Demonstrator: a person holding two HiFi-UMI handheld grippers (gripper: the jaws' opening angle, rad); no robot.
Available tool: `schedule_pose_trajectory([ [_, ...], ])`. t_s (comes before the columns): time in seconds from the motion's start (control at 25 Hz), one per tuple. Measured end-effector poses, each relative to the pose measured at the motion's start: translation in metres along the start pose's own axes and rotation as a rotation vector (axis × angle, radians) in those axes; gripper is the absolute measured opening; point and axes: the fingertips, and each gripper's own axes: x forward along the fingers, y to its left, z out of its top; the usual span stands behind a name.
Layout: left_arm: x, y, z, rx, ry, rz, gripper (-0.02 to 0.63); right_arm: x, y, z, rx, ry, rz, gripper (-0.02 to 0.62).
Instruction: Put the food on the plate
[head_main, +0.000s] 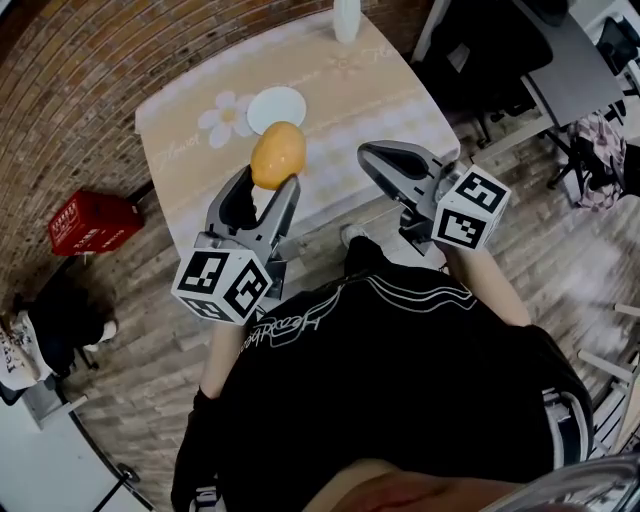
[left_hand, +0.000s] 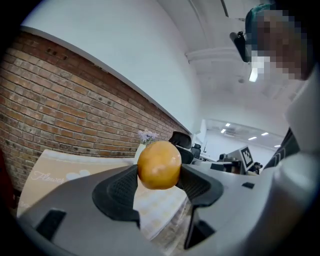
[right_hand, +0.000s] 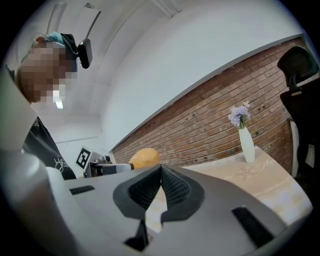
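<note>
Left gripper (head_main: 272, 184) pinches the orange food (head_main: 278, 153) in the air above the table's (head_main: 385, 95) near edge, white plate (head_main: 276, 108) just beyond with bare cloth around it, right gripper (head_main: 370, 156) pressed together, empty, by the near-right edge.

The plate (head_main: 276, 108) lies on the table (head_main: 375, 100), vase (head_main: 346, 20) behind it.

A red brick wall (head_main: 120, 60) under white plaster (left_hand: 125, 45) backs a table (head_main: 370, 100) in a beige flowered cloth, with a white vase (right_hand: 246, 142) of lilac flowers at its far edge, on a plank floor (head_main: 150, 350), a red crate (head_main: 90, 222) at left and black office chairs (head_main: 490, 50) far right.
</note>
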Motion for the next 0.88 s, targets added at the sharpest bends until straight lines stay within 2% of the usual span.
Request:
schedule_pose_trajectory([
  [0.56,0.102,0.061,0.008,-0.055,0.034,0.152,0.265,0.048,-0.110,0.023,0.053,0.086,0.076,-0.003],
  [0.88,0.136,0.095,-0.008,-0.043,0.047,0.245,0.265,0.067,-0.153,0.012,0.073,0.132,0.105,-0.003],
])
